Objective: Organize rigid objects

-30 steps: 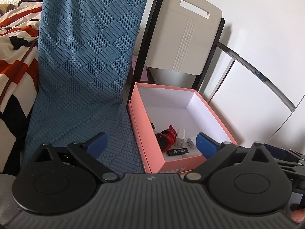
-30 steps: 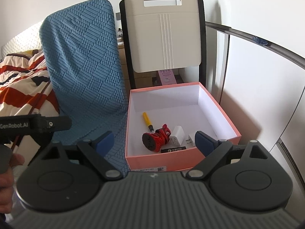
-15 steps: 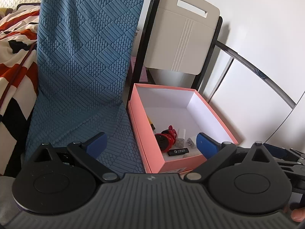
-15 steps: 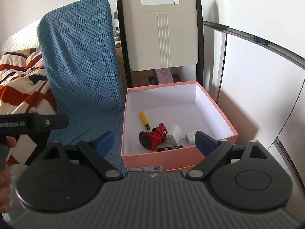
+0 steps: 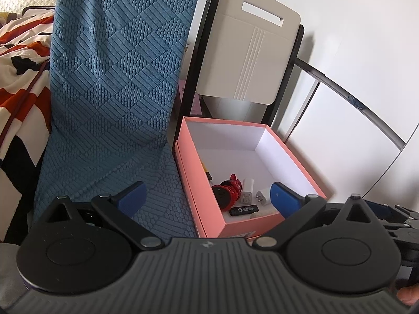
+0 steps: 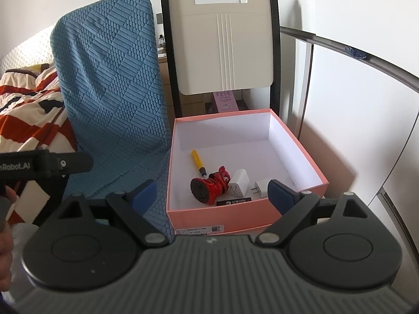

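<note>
A pink box with a white inside stands on the floor; it also shows in the left wrist view. In it lie a yellow pen, a red lion figurine, two white chargers and a black USB stick. The figurine and stick show in the left wrist view too. My left gripper and my right gripper are both open and empty, held back from the box's near side.
A blue textured floor cushion leans left of the box. A folded white chair stands behind it. A striped blanket lies far left. White cabinet doors close the right side.
Both grippers have drifted slightly; the box sits a little lower and to the left in the right wrist view. Both stay open and empty.
</note>
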`<state>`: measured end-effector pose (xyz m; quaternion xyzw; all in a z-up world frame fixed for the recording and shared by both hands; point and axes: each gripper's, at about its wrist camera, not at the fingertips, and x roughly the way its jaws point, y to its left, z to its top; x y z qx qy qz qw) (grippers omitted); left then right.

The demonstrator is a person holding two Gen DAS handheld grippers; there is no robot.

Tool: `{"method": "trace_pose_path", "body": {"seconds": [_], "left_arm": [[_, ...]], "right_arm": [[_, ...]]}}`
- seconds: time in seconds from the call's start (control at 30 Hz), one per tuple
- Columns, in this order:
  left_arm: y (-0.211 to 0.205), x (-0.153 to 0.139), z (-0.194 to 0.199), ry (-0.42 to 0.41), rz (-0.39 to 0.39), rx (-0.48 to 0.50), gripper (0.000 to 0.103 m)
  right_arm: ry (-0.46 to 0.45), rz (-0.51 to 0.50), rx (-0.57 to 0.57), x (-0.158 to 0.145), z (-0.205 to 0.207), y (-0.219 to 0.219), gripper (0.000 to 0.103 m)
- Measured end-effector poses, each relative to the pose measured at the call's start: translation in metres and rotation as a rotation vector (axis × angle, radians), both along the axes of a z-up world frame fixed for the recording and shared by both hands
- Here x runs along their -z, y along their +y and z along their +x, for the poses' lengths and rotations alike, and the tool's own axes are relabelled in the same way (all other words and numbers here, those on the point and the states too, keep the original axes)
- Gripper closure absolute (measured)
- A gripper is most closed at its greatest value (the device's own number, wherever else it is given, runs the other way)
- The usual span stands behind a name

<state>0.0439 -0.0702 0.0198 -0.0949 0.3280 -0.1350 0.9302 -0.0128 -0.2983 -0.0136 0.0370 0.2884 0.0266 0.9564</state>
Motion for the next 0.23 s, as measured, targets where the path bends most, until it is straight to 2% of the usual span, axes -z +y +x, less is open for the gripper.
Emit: {"method": "trace_pose_path", "body": {"seconds": [0.23], "left_arm": [[-0.0013, 0.0007, -0.0004, -0.006, 0.003, 0.011, 0.001]], "right_arm": [[0.002, -0.004, 0.003, 0.0005, 0.0013, -0.001, 0.01]]}}
